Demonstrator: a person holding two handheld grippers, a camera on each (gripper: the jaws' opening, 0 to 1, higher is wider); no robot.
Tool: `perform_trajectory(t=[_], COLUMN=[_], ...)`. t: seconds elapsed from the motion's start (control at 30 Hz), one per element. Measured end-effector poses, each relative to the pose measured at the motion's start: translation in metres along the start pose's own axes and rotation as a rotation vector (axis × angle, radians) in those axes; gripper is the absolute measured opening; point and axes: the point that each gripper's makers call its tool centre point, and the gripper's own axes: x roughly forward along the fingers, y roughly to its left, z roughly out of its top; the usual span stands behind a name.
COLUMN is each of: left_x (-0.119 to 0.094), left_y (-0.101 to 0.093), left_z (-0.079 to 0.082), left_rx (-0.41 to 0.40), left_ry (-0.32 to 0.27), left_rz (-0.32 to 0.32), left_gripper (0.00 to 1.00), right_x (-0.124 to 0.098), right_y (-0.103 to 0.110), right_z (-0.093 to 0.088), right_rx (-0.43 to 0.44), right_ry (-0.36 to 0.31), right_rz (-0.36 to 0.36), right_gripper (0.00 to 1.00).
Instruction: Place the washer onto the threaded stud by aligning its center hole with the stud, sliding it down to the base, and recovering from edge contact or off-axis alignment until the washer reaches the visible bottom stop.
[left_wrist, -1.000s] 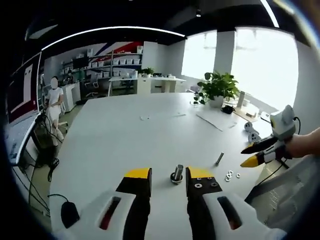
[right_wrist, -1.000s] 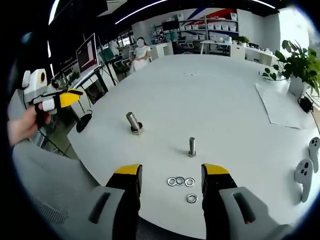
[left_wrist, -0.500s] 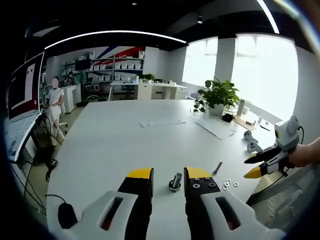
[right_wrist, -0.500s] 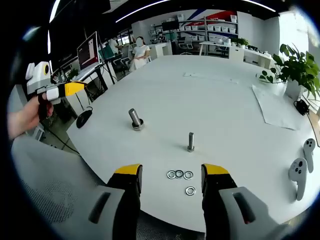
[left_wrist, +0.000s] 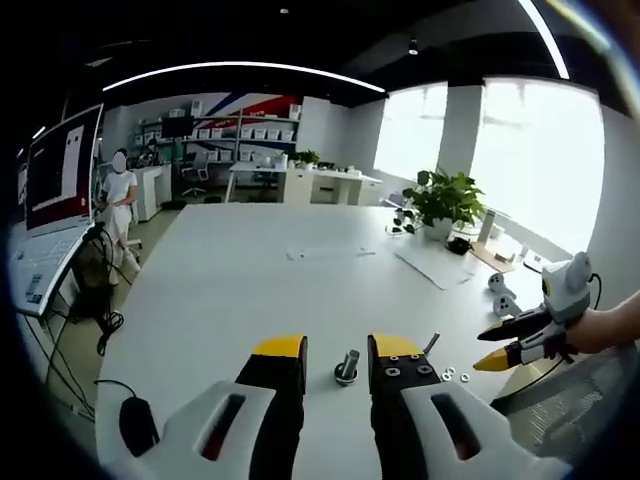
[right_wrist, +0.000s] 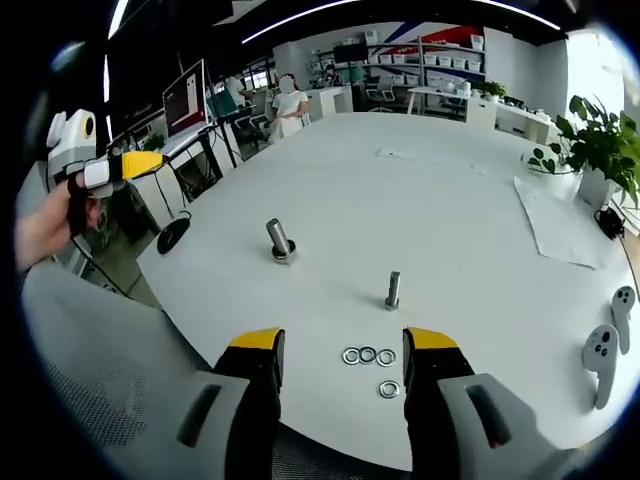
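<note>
In the left gripper view, our left gripper (left_wrist: 336, 350) hangs with jaws apart over the white table (left_wrist: 230, 280), framing a thick stud (left_wrist: 347, 366); the right gripper (left_wrist: 492, 348) waits beside the washers (left_wrist: 455, 376), its jaws apparently open. In the right gripper view, our right gripper (right_wrist: 343, 345) stands open above four washers (right_wrist: 368, 356), near the slimmer stud (right_wrist: 393, 290). We judge them thin, rigid and slippery, best pinched by the rim. An office with shelves (right_wrist: 440, 48) and plants (right_wrist: 592, 140) surrounds us.

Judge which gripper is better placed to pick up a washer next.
Right, most likely. The washers lie on the table just ahead of the right gripper, between its open jaws. The left gripper brackets the larger stud, with the washers off to its right.
</note>
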Motion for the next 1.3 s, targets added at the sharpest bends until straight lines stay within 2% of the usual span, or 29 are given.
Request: perform_trajectory(t=[0.1, 0.23, 0.47, 0.73, 0.93, 1.3], left_x=[0.002, 0.003, 0.003, 0.006, 0.008, 0.013], left_y=[0.0, 0.002, 0.001, -0.009, -0.016, -0.025], left_z=[-0.001, -0.004, -0.006, -0.01, -0.021, -0.044], left_rx=[0.055, 0.03, 0.052, 0.086, 0.133, 0.151], left_ry=[-0.004, -0.004, 0.004, 0.015, 0.056, 0.156], left_rz=[-0.007, -0.007, -0.02, -0.051, -0.067, -0.115], left_gripper=[0.22, 0.22, 0.23, 0.23, 0.24, 0.26], right_x=[0.0, 0.001, 0.001, 0.001, 0.004, 0.005], right_y=[-0.002, -0.003, -0.002, -0.002, 0.0, -0.004], right_z=[0.0, -0.003, -0.005, -0.011, -0.012, -0.018], right_rx=[0.002, -0.007, -0.008, -0.001, 0.008, 0.023], right_ry=[-0.005, 0.003, 0.009, 0.023, 0.022, 0.041], right_rz=[-0.004, -0.001, 0.003, 0.01, 0.017, 0.009], right_gripper=[0.5, 0.5, 0.5, 0.5, 0.5, 0.5])
